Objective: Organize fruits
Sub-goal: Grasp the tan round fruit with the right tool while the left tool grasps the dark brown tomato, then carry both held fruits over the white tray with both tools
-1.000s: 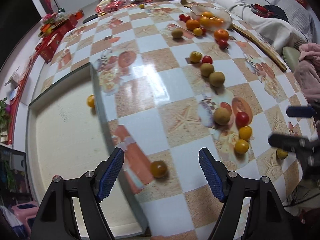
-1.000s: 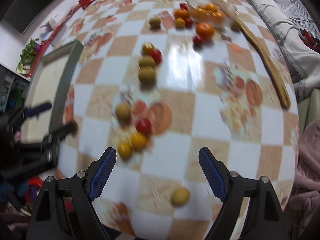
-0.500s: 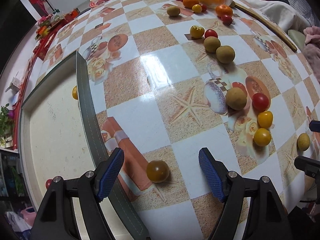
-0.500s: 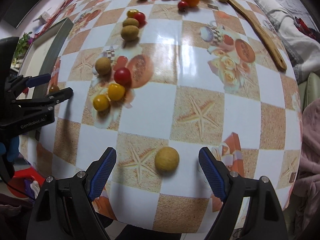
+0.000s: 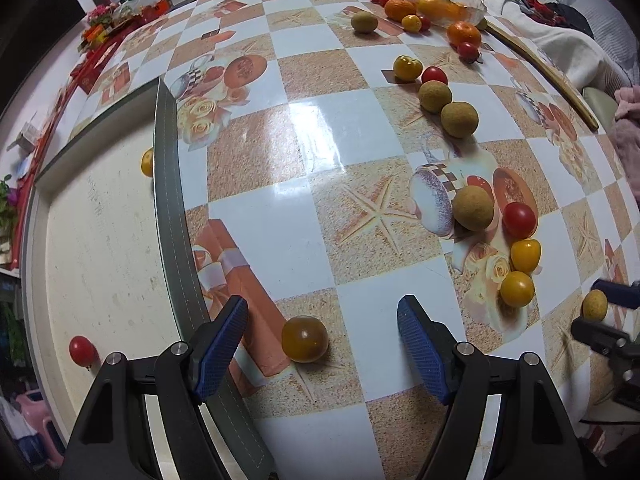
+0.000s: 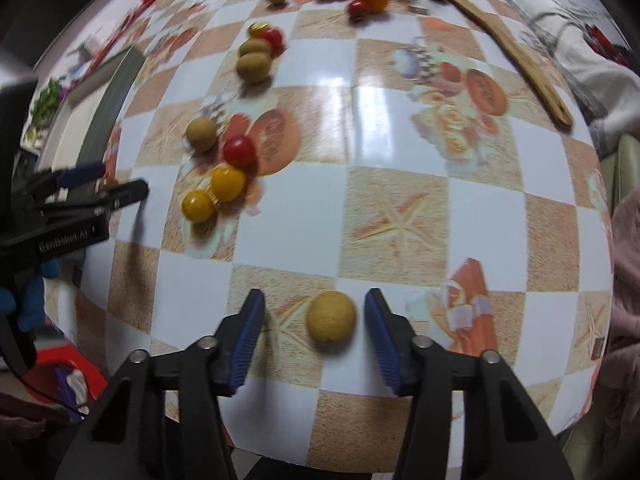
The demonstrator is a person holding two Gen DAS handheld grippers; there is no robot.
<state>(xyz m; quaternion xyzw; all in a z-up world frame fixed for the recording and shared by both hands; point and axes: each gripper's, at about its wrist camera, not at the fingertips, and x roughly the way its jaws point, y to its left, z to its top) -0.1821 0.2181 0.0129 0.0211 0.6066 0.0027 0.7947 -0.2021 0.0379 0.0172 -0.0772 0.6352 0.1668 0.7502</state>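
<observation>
The left hand-held gripper point(image 5: 322, 322) is held spread around a round brownish tomato point(image 5: 304, 339); the right hand-held gripper point(image 6: 314, 322) is spread, not touching a matte yellow fruit point(image 6: 331, 316) on the glossy table point(image 6: 400, 184).

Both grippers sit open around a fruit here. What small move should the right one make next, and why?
Probably close the right gripper: the tan round fruit already lies on the table between its open fingers, nearer the right finger, with gaps on both sides. Closing should grip it without further approach.

Left tongs point(image 5: 322, 322) spread wide; right tongs point(image 6: 314, 322) narrower, unclosed.
</observation>
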